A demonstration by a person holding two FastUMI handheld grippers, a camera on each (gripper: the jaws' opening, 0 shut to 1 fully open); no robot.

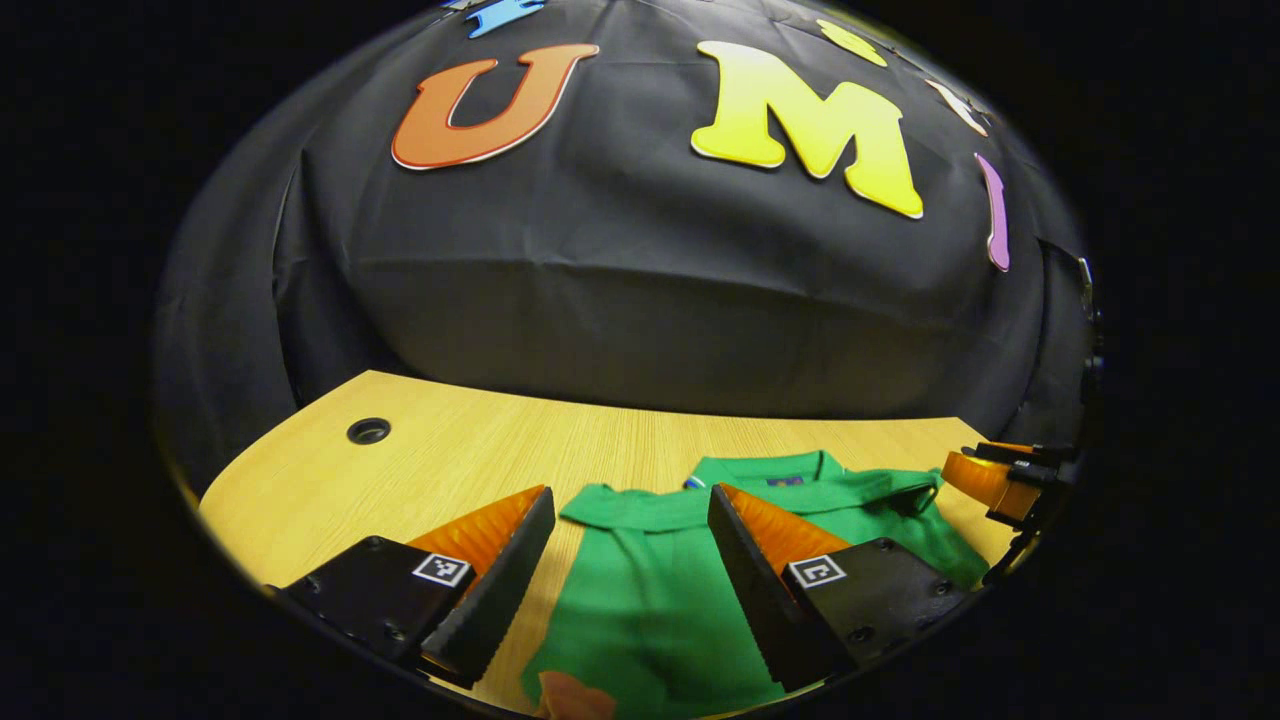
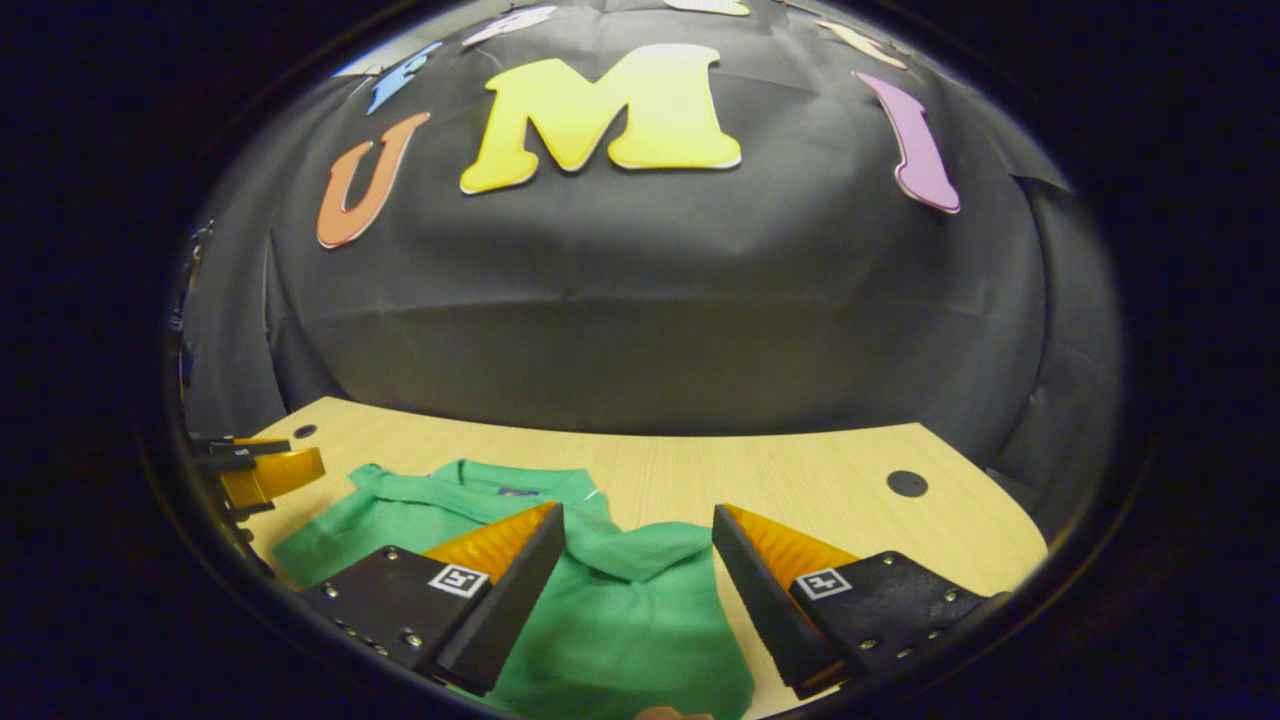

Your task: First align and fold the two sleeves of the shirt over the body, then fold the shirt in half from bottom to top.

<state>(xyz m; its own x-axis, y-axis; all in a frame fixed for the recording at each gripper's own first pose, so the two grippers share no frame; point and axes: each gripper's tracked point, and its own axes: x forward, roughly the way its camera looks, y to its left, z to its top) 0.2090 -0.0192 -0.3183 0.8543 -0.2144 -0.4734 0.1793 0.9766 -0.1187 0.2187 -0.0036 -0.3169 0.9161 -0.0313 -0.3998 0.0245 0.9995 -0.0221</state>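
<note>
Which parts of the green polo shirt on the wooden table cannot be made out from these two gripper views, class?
- Left gripper view: the green polo shirt has its hem cut off by the bottom edge; the left gripper, open, has a finger covering part of the body.
- Right gripper view: the right gripper, open, hides the chest behind one finger; hem cut off below.
- Collar label: too small.

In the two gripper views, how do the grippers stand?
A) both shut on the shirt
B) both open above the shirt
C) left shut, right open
B: the left gripper and right gripper each show parted fingers, with the green shirt lying between them.
</note>
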